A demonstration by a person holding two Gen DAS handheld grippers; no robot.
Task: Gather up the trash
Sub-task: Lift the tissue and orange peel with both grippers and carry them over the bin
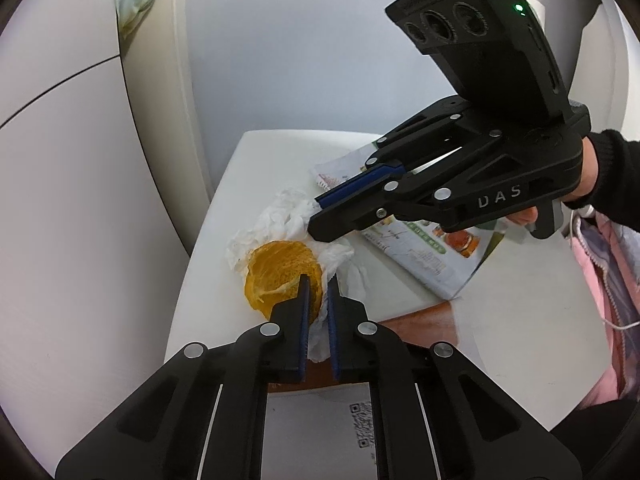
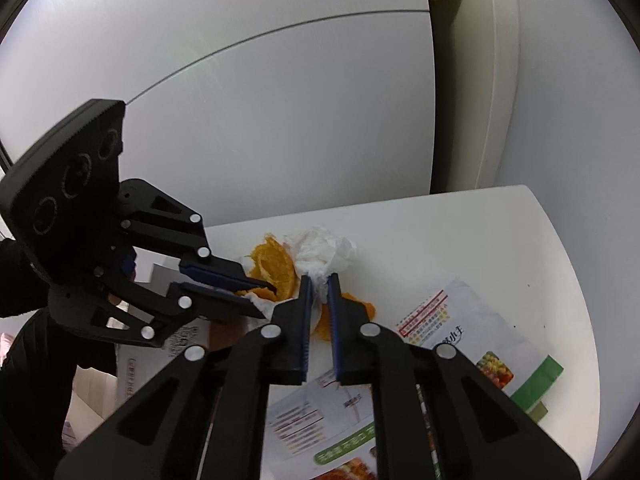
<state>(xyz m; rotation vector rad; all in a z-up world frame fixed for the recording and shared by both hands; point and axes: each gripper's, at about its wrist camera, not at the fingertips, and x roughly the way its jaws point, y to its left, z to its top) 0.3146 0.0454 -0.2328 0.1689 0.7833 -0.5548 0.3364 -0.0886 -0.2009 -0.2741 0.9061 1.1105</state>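
We clench both tongs, left tongs point(image 1: 318, 280) and right tongs point(image 2: 318, 280), on the soft, light tissue point(image 2: 328, 252); its slippery orange peel point(image 1: 276, 276) may spill.

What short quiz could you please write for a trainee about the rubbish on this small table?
1. True or false: the printed packet lies on the white table.
2. What is pinched between the fingers of the right gripper? A: the crumpled tissue. B: the printed packet. C: a bottle.
3. Fill in: the orange peel rests on the crumpled ____.

Key: 1 true. 2 A. 3 tissue.
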